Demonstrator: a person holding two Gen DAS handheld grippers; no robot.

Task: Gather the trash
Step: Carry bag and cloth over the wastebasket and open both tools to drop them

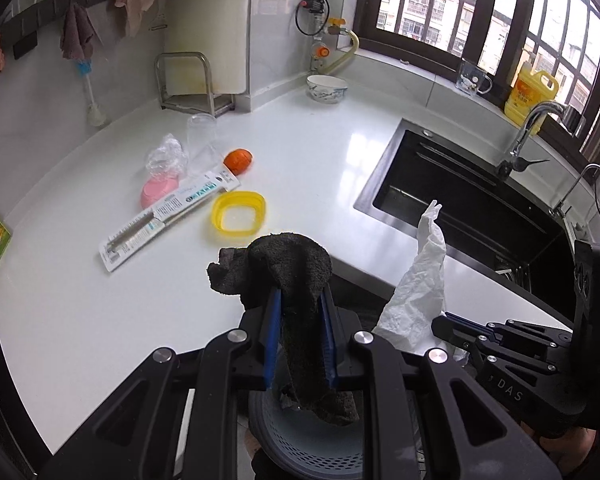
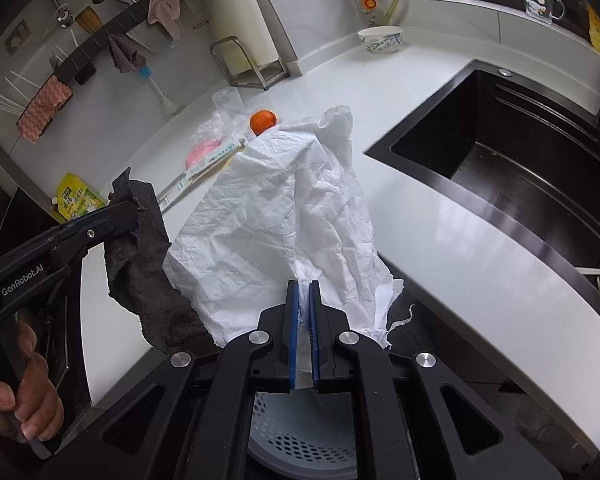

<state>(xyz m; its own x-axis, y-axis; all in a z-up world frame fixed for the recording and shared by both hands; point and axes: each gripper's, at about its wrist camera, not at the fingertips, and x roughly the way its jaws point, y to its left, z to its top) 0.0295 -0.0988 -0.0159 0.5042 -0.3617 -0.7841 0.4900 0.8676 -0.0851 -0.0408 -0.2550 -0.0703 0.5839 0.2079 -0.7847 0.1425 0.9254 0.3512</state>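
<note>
Both rags held over bin [image 1: 300,440].
We see L gripper [image 1: 300,300] jaws clamped on dark cloth [image 1: 288,264], R gripper [image 2: 304,292] jaws on white paper [image 2: 284,200]; both long axes upright, tips pointing up.

White countertop [image 1: 308,184], yellow lid [image 1: 239,213], pink dish [image 1: 159,191], toothbrush pack [image 1: 168,216], patterned bowl [image 1: 327,88]

Both wrist cams look steeply down, close, sharing counter [image 1: 320,152] & basket [image 2: 300,440].

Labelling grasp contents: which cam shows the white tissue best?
Right wrist: the white tissue fills mid-frame, clamped in the right gripper. Left wrist shows only a narrow side-on strip by the dark rag in the left gripper.
</note>
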